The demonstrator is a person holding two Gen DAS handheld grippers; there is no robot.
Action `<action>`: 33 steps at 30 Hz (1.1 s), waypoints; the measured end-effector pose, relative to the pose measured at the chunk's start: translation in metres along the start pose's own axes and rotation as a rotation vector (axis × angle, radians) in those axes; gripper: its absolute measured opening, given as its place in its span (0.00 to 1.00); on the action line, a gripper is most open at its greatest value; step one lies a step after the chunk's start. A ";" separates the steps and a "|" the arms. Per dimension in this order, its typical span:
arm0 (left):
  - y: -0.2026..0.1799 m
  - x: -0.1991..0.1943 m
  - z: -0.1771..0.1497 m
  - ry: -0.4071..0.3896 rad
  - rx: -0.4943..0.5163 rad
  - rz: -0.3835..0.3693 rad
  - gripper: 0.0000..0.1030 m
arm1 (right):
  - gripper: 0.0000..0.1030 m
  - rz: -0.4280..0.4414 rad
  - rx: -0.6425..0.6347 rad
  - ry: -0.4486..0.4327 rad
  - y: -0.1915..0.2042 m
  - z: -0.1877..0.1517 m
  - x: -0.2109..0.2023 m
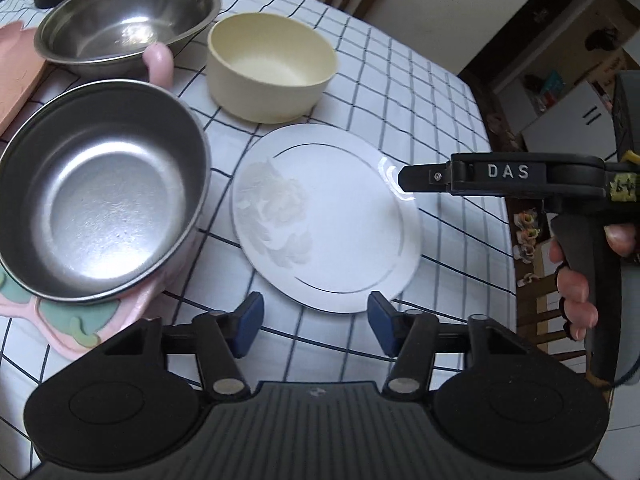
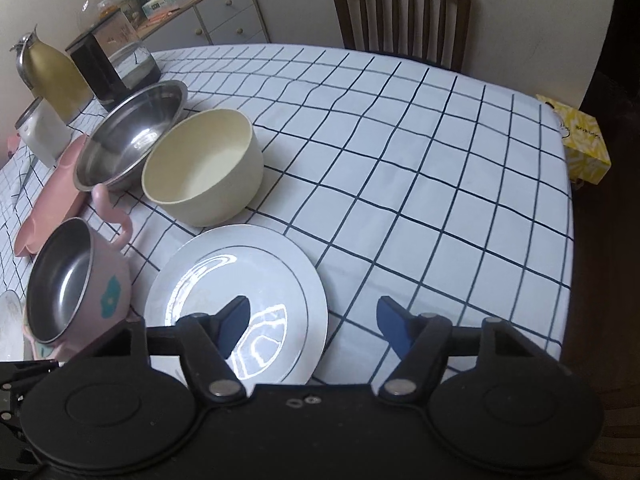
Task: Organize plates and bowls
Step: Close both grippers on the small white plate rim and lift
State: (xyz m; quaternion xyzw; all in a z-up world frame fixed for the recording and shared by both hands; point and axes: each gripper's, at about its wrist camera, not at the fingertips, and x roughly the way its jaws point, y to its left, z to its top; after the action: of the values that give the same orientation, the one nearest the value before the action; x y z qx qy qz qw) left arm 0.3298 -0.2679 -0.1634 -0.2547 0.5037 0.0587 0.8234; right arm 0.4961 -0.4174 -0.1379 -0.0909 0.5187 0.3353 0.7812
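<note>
A white plate (image 1: 332, 220) with a silver ring lies flat on the checked tablecloth; it also shows in the right wrist view (image 2: 240, 280). My left gripper (image 1: 316, 320) is open and empty just short of its near rim. My right gripper (image 2: 314, 324) is open and empty, its left finger over the plate's near right part. The right gripper's body (image 1: 500, 176) shows at the plate's right edge. A cream bowl (image 1: 272, 64) stands behind the plate. A pink-handled steel bowl (image 1: 100, 184) stands on the left. A wide steel bowl (image 1: 128, 20) is at the back left.
A pink tray (image 2: 52, 204) lies under the bowls at the left. A gold flask (image 2: 56, 76), a jar (image 2: 40, 132) and a dark appliance (image 2: 112, 64) stand at the far left. A chair (image 2: 404, 12) is behind the table. A yellow tissue box (image 2: 580, 136) sits at the right edge.
</note>
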 end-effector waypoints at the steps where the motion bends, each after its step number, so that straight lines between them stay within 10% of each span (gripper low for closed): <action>1: 0.001 0.001 0.001 0.004 -0.006 -0.001 0.49 | 0.60 0.005 0.003 0.010 -0.002 0.002 0.006; 15: 0.002 0.008 0.002 0.015 0.029 -0.001 0.45 | 0.17 0.108 0.053 0.089 -0.018 0.023 0.044; 33: 0.005 0.024 0.010 0.018 -0.004 0.006 0.29 | 0.05 0.153 0.162 0.025 -0.053 -0.023 0.012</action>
State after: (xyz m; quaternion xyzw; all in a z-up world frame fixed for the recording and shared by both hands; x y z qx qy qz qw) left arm 0.3473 -0.2626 -0.1821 -0.2555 0.5119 0.0600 0.8179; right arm 0.5139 -0.4638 -0.1693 0.0082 0.5592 0.3499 0.7515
